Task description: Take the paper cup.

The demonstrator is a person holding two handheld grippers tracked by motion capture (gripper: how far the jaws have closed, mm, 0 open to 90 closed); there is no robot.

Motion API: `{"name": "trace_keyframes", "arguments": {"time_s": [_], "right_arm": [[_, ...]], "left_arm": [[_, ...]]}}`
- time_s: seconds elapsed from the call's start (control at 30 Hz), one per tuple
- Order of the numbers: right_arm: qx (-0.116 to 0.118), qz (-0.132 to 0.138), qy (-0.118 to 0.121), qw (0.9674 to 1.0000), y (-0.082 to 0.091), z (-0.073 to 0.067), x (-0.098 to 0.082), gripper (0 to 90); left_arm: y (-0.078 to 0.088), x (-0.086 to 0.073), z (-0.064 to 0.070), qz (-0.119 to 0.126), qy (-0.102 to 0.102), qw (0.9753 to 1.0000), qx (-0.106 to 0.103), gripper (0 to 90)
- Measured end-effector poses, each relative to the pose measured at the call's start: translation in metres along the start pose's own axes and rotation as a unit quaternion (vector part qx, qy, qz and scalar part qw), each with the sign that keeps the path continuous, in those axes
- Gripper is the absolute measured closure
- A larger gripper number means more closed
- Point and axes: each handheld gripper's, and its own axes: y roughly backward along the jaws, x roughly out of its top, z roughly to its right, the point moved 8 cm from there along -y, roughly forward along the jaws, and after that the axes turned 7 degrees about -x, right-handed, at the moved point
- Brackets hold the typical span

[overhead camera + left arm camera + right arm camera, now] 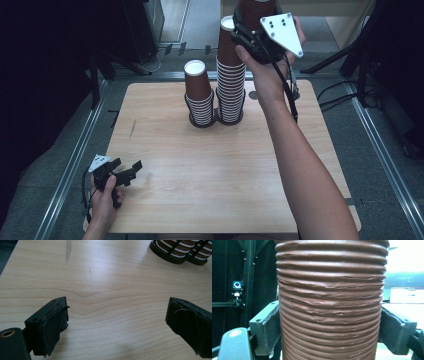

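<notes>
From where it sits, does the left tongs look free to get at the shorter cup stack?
Probably yes. The left tongs rest open near the table's front-left corner, and bare table lies between them and the shorter cup stack. The right tongs are raised, gripping a cup.

High view overlooks table (210,165); gripper views sit close

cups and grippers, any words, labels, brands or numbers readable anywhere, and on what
No readable text.
The brown cup that the right gripper is shut on has plain ribbed sides.
The two cup stacks on the table show stripes, no print.
The pale screen behind is too blurred to read.
</notes>
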Motion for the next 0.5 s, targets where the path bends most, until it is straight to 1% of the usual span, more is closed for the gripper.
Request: {"name": "trace_keyframes", "arguments": {"time_s": [0.13,0.17,0.2,0.27,0.3,0.37,0.5], "right_arm": [[-0.007,-0.005,0.0,1.0,0.008,0.014,-0.003,15.5],[-0.01,-0.007,0.001,0.9999,0.011,0.022,-0.005,15.5],[-0.01,-0.007,0.001,0.9999,0.011,0.022,-0.005,15.5],[-0.012,-0.01,0.0,0.9999,0.016,0.029,-0.008,15.5],[-0.015,-0.013,0.002,0.9998,0.02,0.035,-0.012,15.4],[-0.015,-0.017,0.002,0.9997,0.023,0.037,-0.014,15.4],[-0.018,-0.024,0.024,0.9993,0.034,0.046,-0.025,15.3]], "left_arm": [[0.0,0.0,0.0,0.001,0.001,1.0,0.0,4.6],[0.0,0.0,0.0,0.002,0.0,1.0,0.002,4.6],[0.0,0.0,0.0,0.002,-0.001,1.0,0.004,4.6],[0.0,0.0,0.001,0.004,-0.006,1.0,0.006,4.6],[0.001,0.0,0.001,0.005,-0.008,0.9999,0.008,4.6],[0.001,0.001,0.001,0.007,-0.01,0.9999,0.011,4.6],[0.001,0.001,0.002,0.007,-0.02,0.9994,0.026,4.6]]}}
